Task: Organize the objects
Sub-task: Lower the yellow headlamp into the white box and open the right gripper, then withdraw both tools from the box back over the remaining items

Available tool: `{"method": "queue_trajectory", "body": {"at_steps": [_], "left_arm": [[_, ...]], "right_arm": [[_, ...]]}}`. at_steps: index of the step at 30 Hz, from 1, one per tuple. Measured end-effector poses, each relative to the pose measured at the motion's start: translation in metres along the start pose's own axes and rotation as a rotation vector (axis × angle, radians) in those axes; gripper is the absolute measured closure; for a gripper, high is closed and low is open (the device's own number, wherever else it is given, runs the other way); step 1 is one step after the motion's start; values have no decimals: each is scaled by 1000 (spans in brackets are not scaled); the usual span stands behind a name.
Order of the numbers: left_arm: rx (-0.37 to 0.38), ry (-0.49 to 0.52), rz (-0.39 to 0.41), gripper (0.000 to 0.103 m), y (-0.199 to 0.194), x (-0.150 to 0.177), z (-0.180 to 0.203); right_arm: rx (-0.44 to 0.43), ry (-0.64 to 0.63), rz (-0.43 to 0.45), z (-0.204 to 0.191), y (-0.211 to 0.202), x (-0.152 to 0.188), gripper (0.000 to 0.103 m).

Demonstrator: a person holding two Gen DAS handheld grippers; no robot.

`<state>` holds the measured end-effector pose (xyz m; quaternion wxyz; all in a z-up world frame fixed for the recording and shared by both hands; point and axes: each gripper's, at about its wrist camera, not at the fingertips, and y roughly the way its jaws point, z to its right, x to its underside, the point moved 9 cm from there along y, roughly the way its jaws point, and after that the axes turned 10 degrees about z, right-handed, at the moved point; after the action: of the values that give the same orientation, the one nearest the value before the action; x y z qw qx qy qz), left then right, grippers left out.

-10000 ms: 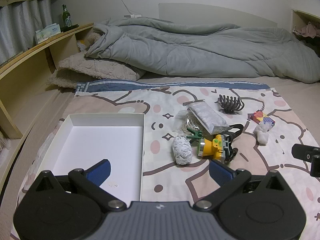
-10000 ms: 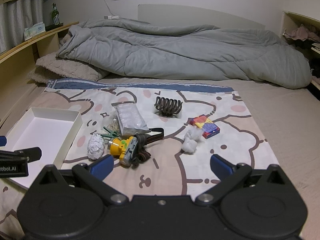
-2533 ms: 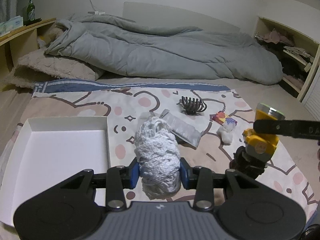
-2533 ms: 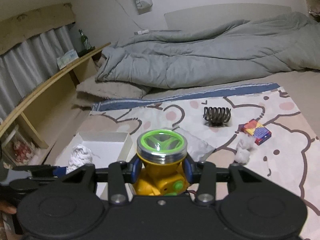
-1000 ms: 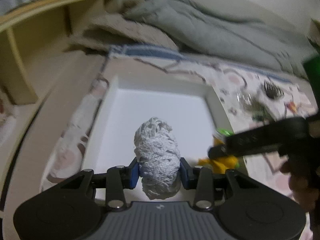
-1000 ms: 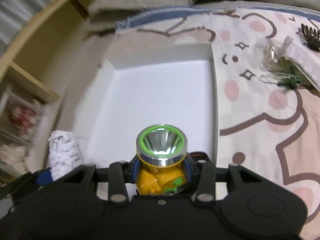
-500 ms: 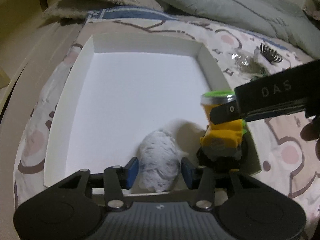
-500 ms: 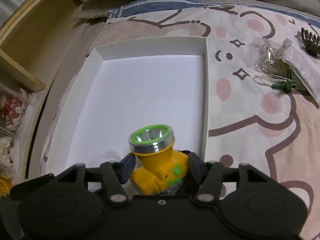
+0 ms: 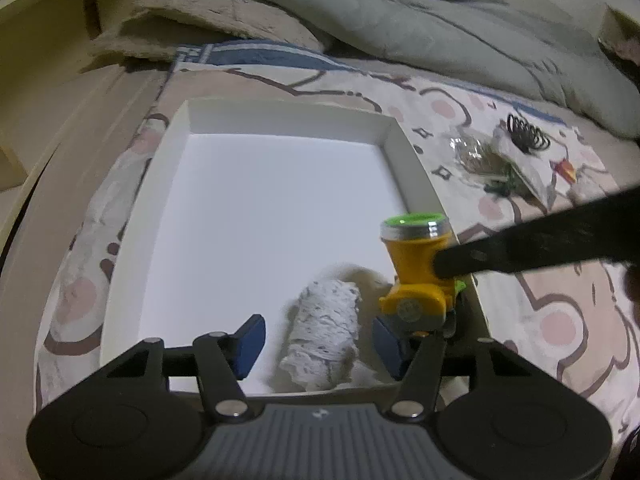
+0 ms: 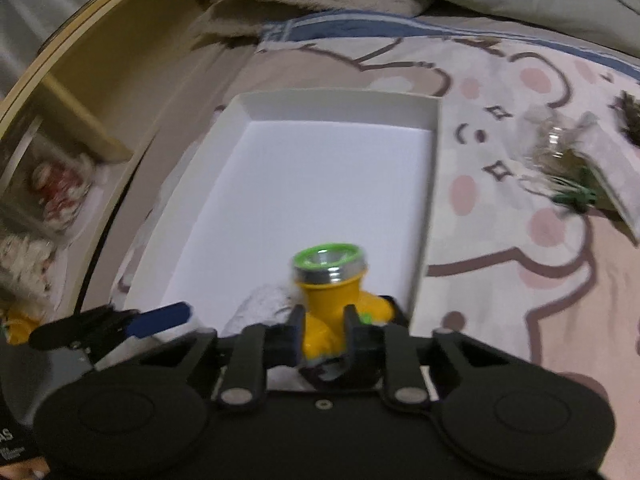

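A white tray (image 9: 288,114) lies on the patterned bed sheet. In its near right part lies a white yarn ball (image 9: 326,330). My left gripper (image 9: 318,344) straddles the ball with jaws opening, and the blue pads stand clear of it. Just right of the ball, a yellow headlamp (image 9: 416,264) with a green rim stands in the tray's near right corner. In the right wrist view, my right gripper (image 10: 325,320) is shut on the narrow yellow body of the headlamp (image 10: 328,276). The yarn ball (image 10: 260,306) shows to its left, beside the left gripper's blue pad (image 10: 160,318).
On the sheet to the right of the tray lie a black hair claw (image 9: 526,134), a clear bag (image 9: 472,152), a grey pouch (image 9: 532,172), a green clip (image 10: 576,196) and a small red box (image 9: 564,168). A grey duvet (image 9: 400,12) lies behind; a wooden shelf (image 10: 80,80) runs along the left.
The left jaws have opened and the yarn ball now lies in the tray. The right jaws let the headlamp down into the tray corner, then closed on its narrower yellow body.
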<state>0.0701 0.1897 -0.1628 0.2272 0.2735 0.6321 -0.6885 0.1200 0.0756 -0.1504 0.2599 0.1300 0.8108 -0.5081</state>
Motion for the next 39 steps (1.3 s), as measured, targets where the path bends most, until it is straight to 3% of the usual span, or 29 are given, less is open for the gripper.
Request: {"method": "queue_trajectory", "body": {"at_steps": [4,7,14,21,23,25,28,33,35,39], "left_arm": [[-17,34,-32,52,9,3,6],[-24,45,-60,57,16,7,9],[-93,59,-108,58,30,13,5],[-77,-25,-23,56,2,-8,4],[-84,-48,5,52,-9,-15,3],[-97,-71,26,44,-17,-20,2],[-125,-118,30,32,-25,-24,-1],[-165,-141,37,14,-35,-26,-6],[-171,-149,43,4,-38,-26,-7],[-189,-145,49,2,-44,-25,-7]], "right_arm": [[-30,11,39,-5,26,-11,94],[-26,52,61,-2,27,-19,93],[-19,40,67,7,9,-25,88],[-36,28,63,18,-9,-24,82],[-51,16,79,17,-16,-26,81],[-58,-15,101,15,-24,-28,76],[-29,-77,127,17,-34,-26,62],[19,-156,155,24,-47,-21,30],[38,-201,175,26,-53,-19,24],[61,-243,200,30,-63,-15,15]]}}
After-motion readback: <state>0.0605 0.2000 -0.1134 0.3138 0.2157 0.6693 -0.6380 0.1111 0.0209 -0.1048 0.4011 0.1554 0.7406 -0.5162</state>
